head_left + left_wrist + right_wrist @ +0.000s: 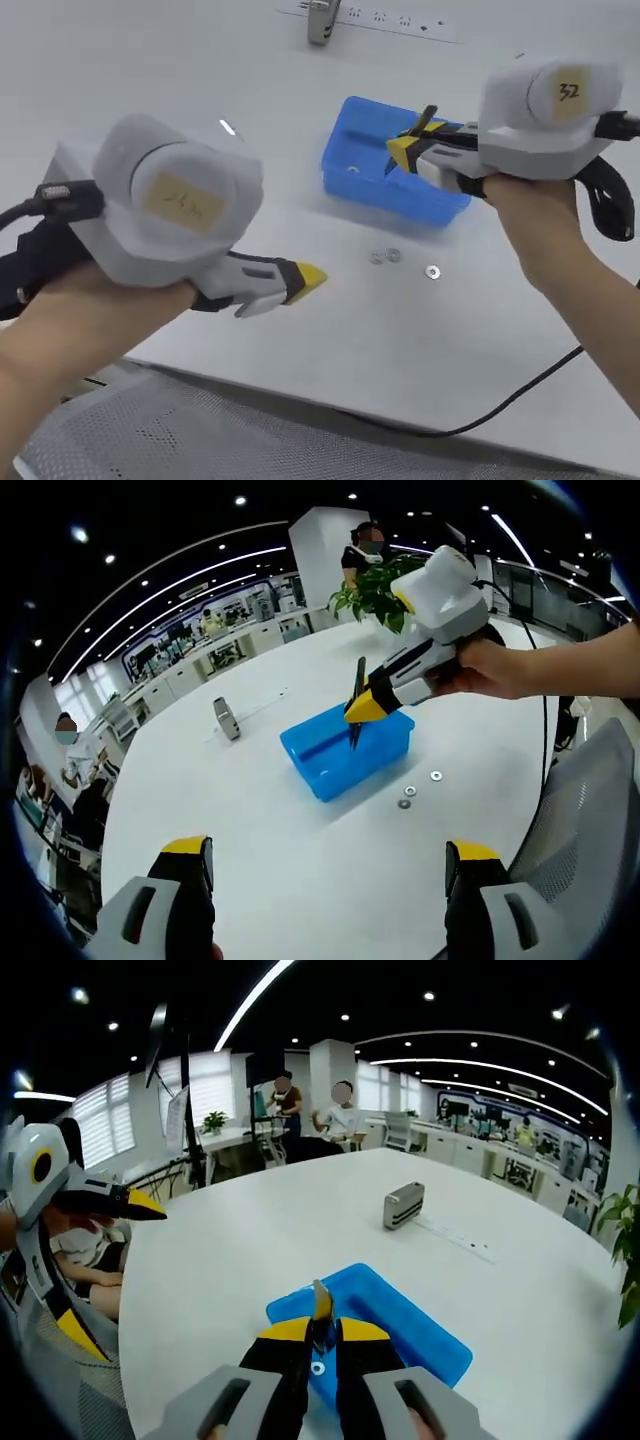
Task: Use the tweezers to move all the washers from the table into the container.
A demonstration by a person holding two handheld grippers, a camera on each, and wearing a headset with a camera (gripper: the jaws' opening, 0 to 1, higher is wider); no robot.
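Note:
Three small metal washers (393,256) (410,791) lie on the white table just in front of the blue container (390,185) (345,748) (400,1325). One washer (318,1367) (352,169) rests inside the container. My right gripper (403,150) (368,706) (320,1328) hovers over the container, shut on the black tweezers (427,116) (357,695) (321,1302), which point down into it. My left gripper (290,290) (328,850) is open and holds nothing, low over the table to the left of the washers.
A small metal block (320,20) (227,718) (403,1205) and a power strip (390,18) (455,1235) sit at the table's far side. A black cable (500,400) hangs over the near edge. A mesh chair (150,430) stands below. People sit at distant desks.

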